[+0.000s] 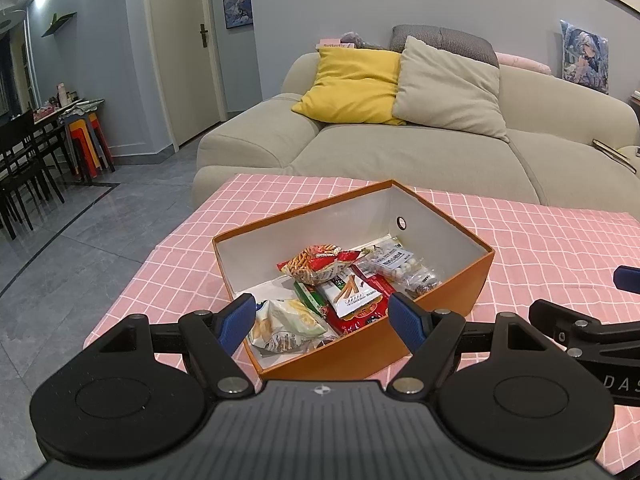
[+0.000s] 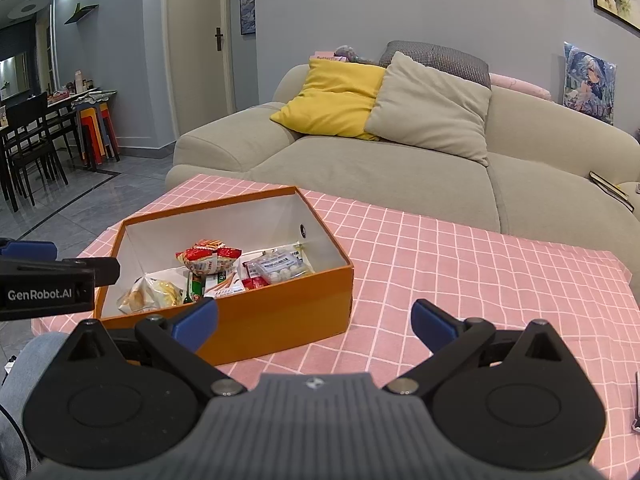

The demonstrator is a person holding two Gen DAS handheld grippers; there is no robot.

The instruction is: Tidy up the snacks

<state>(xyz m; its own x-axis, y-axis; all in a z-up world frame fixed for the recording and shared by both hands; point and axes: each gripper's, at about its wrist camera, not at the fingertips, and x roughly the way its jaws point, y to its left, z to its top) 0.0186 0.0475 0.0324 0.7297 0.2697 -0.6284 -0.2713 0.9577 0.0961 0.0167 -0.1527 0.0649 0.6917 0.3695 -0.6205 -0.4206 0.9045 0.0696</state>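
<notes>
An open orange box (image 1: 452, 292) (image 2: 280, 316) with white inner walls sits on the pink checked tablecloth (image 1: 560, 236) (image 2: 460, 272). Inside lie several snack packets: a red-and-clear stick-snack bag (image 1: 320, 266) (image 2: 210, 260), a pale chip bag (image 1: 286, 324) (image 2: 150, 294), a red packet (image 1: 356, 300) and a clear bag of white candies (image 1: 404, 266) (image 2: 280, 266). My left gripper (image 1: 322, 318) is open and empty, just above the box's near edge. My right gripper (image 2: 316, 320) is open and empty, over the cloth right of the box.
A beige sofa (image 1: 400, 148) (image 2: 360, 168) with yellow and grey cushions stands right behind the table. A dining table with dark chairs (image 1: 28, 160) and stacked stools stands at far left. The table's left edge drops to grey floor tiles (image 1: 80, 248).
</notes>
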